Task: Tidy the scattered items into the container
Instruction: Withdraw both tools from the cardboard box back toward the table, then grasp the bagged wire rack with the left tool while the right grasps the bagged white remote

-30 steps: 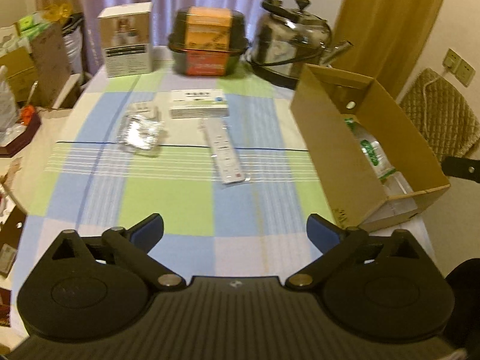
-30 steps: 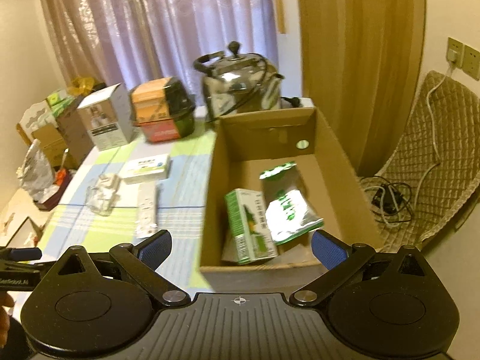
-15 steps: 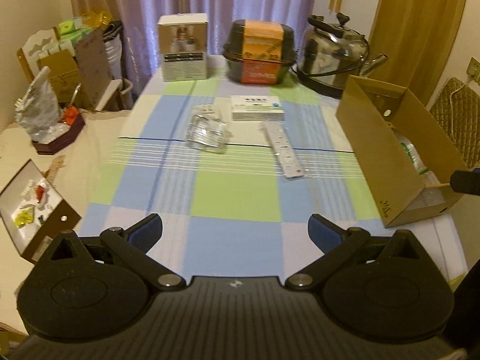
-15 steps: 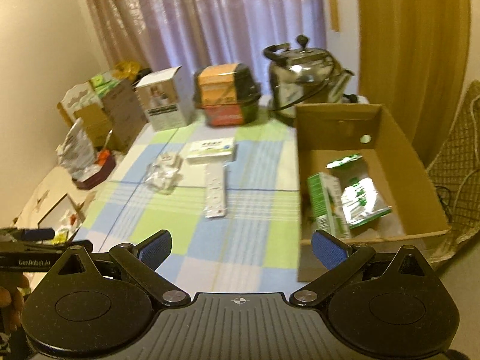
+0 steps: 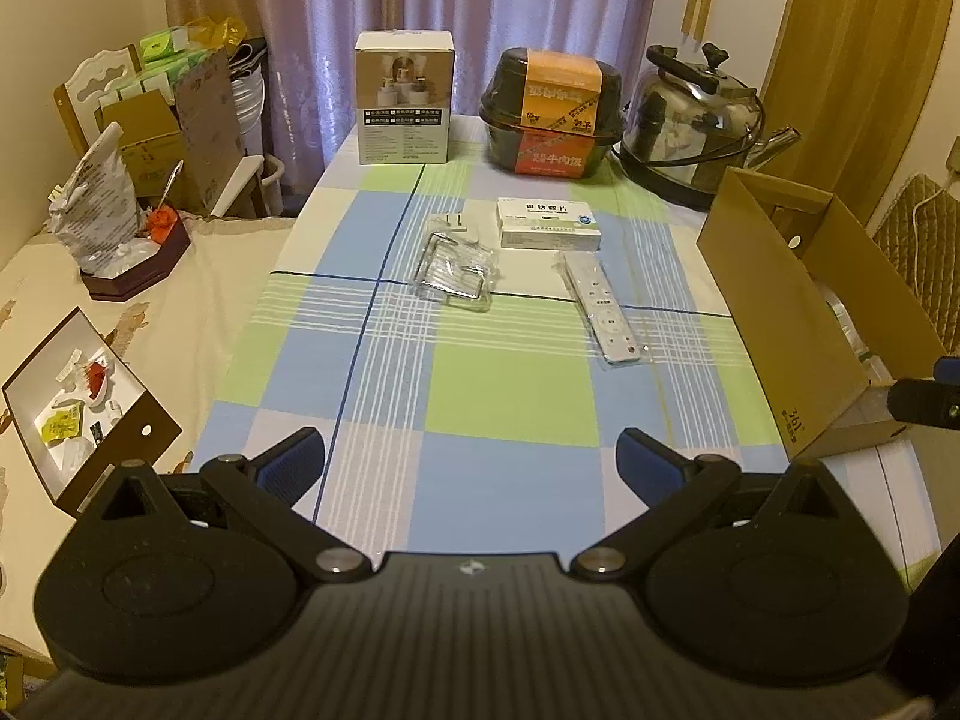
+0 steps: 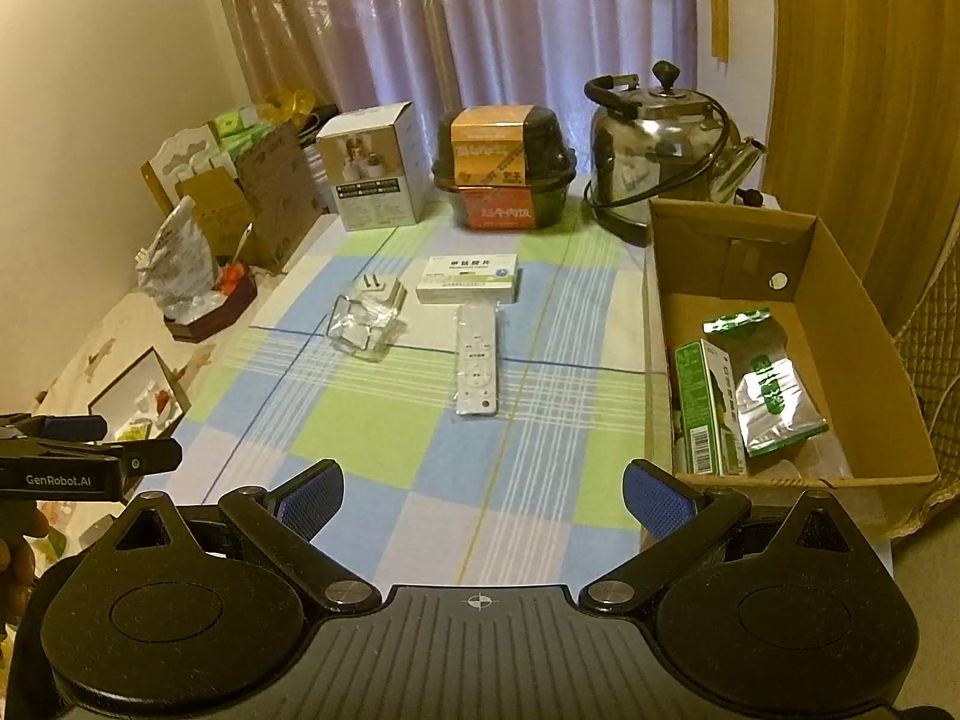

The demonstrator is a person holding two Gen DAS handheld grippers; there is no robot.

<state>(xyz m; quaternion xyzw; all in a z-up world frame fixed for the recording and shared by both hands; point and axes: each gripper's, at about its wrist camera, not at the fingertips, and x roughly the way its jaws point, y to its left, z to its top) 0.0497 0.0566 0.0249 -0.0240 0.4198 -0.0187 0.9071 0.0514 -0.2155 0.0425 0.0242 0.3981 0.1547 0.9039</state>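
Both claws hang spread wide and empty: the left gripper [image 5: 470,455] and right gripper [image 6: 483,489] touch nothing. The remote [image 6: 476,369] lies at twelve o'clock, the cardboard box [image 6: 840,324] at two.

Dim, warm indoor light in both fisheye views

A yellowish cast tints the walls and the checked tablecloth [image 5: 510,396]; the closed curtain [image 6: 540,30] shows pale violet, with no bright patch of daylight. Glare sits on the steel kettle [image 6: 660,138] and on the foil pouch [image 6: 774,402] in the cardboard box [image 6: 840,276]. Shadows on the cloth are soft and faint. Straight edges bow near the frame borders, the corners fall to black, and fine print on the packets reads slightly soft.
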